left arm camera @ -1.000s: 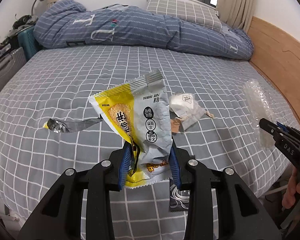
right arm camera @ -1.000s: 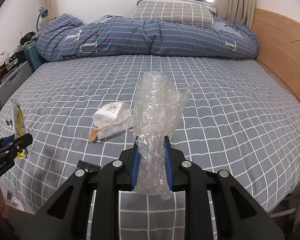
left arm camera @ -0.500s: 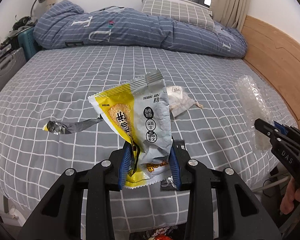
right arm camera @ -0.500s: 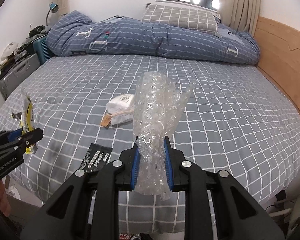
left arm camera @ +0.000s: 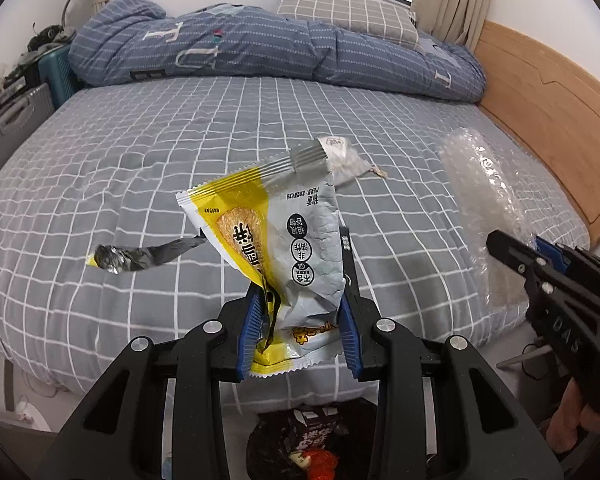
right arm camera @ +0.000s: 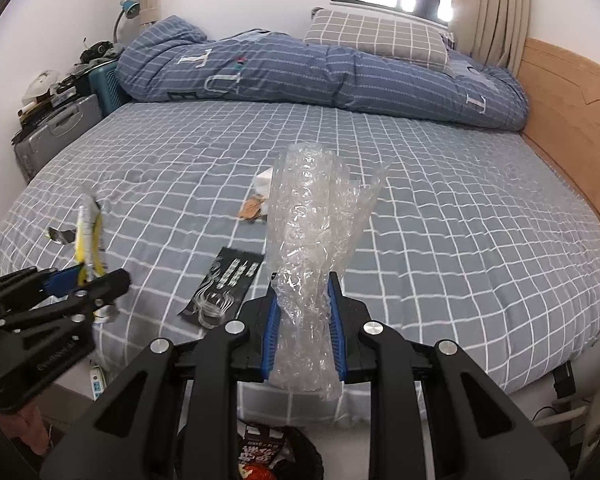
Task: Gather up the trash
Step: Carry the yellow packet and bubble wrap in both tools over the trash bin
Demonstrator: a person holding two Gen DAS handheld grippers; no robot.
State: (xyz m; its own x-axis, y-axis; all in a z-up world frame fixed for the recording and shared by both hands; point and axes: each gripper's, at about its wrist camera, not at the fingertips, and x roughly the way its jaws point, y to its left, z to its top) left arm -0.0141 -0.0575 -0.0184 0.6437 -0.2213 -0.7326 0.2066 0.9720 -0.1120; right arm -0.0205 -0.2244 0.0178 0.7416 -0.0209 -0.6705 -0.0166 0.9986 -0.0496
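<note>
My left gripper [left arm camera: 298,320] is shut on a yellow and silver snack wrapper [left arm camera: 284,248], held upright above the foot of the bed; a torn foil strip [left arm camera: 140,258] trails off it to the left. A crumpled piece of clear bubble wrap [right arm camera: 316,240] stands upright with my right gripper [right arm camera: 303,316] shut on it. Each gripper shows at the edge of the other's view: the right gripper [left arm camera: 516,248] and the left gripper [right arm camera: 100,278]. A bin with a black bag [left arm camera: 312,440] holding wrappers sits on the floor below both.
On the grey checked bed sheet [right arm camera: 460,220] lie a black wrapper [right arm camera: 224,288] near the foot edge and a white packet [left arm camera: 344,158] with a brown tag farther in. A blue duvet [right arm camera: 320,72] is heaped at the back. Suitcases [right arm camera: 56,136] stand left, a wooden board [left arm camera: 548,120] right.
Both grippers have drawn back from over the bed towards its foot edge, each still holding its piece. The bin has come into view below them.
</note>
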